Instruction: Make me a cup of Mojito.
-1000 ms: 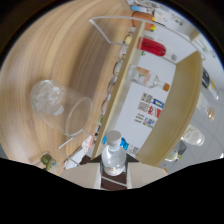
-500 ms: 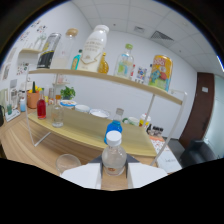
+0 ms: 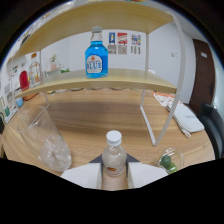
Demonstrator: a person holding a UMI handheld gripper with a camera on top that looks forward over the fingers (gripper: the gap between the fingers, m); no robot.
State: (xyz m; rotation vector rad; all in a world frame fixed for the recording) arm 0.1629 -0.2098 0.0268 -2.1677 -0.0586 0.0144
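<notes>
My gripper (image 3: 114, 174) is shut on a small clear bottle (image 3: 114, 152) with a white cap, held upright between the white fingers (image 3: 82, 175). Just left of the fingers stands a clear plastic cup (image 3: 45, 141) with ice in it, leaning in the view. To the right of the fingers sits a small clear tub with green lime pieces (image 3: 167, 161). Beyond them, a blue liquor bottle (image 3: 96, 57) stands on the wooden shelf (image 3: 130, 77).
A thin white shelf leg (image 3: 150, 120) comes down onto the wooden table ahead and to the right. A white flat object (image 3: 187, 117) lies at the far right. Bottles and a red item (image 3: 23, 80) line the far left wall.
The view has swung and dropped to table height. The bottle stays in my fingers. The ice cup now stands close on the left and the blue bottle faces me.
</notes>
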